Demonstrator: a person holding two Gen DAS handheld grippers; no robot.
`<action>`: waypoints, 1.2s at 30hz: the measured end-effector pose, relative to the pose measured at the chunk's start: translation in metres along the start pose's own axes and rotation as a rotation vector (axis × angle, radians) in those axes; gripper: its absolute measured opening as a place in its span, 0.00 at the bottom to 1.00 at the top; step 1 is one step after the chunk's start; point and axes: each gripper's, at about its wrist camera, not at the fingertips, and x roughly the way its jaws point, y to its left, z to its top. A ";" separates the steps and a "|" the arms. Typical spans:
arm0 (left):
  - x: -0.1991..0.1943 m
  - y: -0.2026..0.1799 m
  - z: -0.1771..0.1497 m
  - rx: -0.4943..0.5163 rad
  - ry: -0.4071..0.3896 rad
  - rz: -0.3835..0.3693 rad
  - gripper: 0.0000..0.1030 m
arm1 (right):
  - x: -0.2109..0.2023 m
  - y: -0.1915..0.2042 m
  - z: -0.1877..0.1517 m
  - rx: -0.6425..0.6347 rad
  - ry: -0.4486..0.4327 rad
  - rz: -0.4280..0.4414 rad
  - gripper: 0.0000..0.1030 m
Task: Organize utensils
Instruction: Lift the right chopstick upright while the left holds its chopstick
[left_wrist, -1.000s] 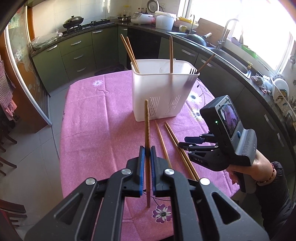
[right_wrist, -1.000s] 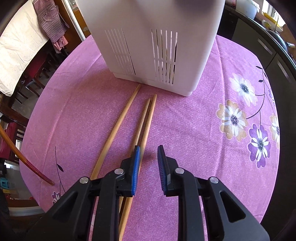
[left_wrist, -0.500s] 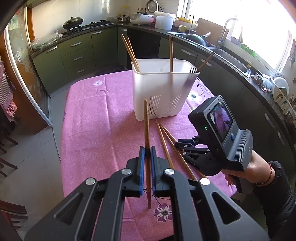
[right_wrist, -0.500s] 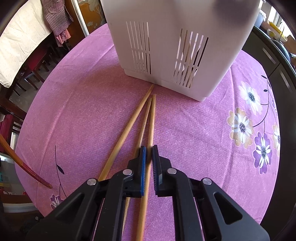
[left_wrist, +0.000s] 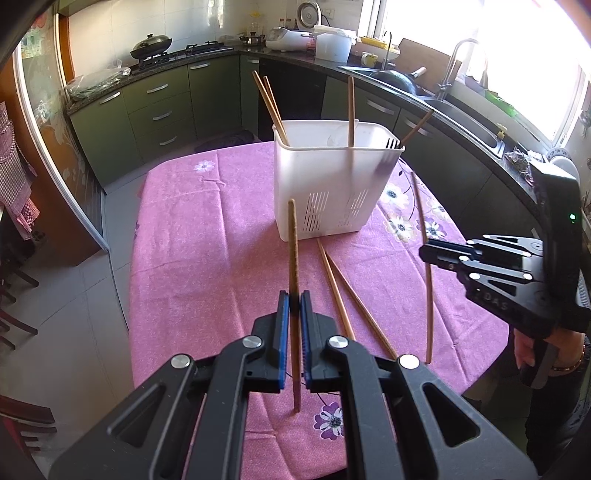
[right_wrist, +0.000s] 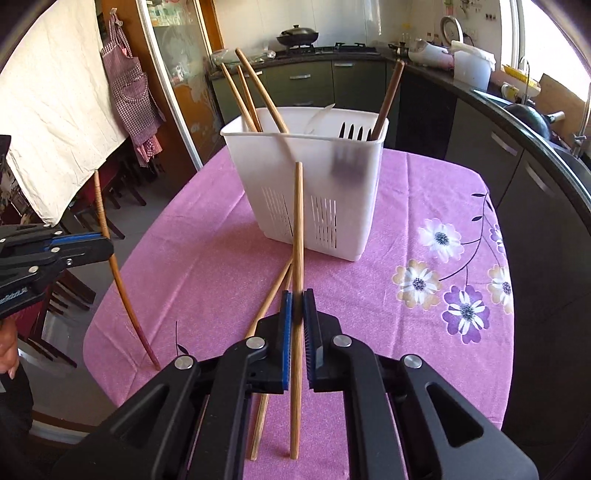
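Both grippers clamped on a chopstick each, basket ahead.
Carry the right gripper (right_wrist: 296, 301) and its chopstick (right_wrist: 297, 236) toward twelve o'clock, above the basket (right_wrist: 306, 184) rim, tip down, then release; left gripper (left_wrist: 294, 301) grips its dark chopstick (left_wrist: 293, 254).

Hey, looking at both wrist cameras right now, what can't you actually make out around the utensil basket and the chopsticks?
- Bottom of the white basket: both views, hidden by its frosted walls, so the stored chopsticks' lower ends blur.
- The black fork: right wrist view, only tines clear the rim.
- Loose chopsticks on the cloth: near ends hidden under the left gripper; in the right wrist view, under the right gripper.
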 end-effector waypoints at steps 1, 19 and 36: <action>-0.001 0.000 0.000 -0.001 -0.001 0.000 0.06 | -0.007 0.000 -0.004 0.000 -0.013 -0.001 0.07; -0.015 -0.006 -0.011 0.015 -0.026 0.017 0.06 | -0.091 -0.002 -0.067 0.036 -0.214 -0.009 0.07; -0.028 -0.007 -0.012 0.028 -0.053 0.021 0.06 | -0.084 -0.008 -0.067 0.051 -0.197 0.019 0.07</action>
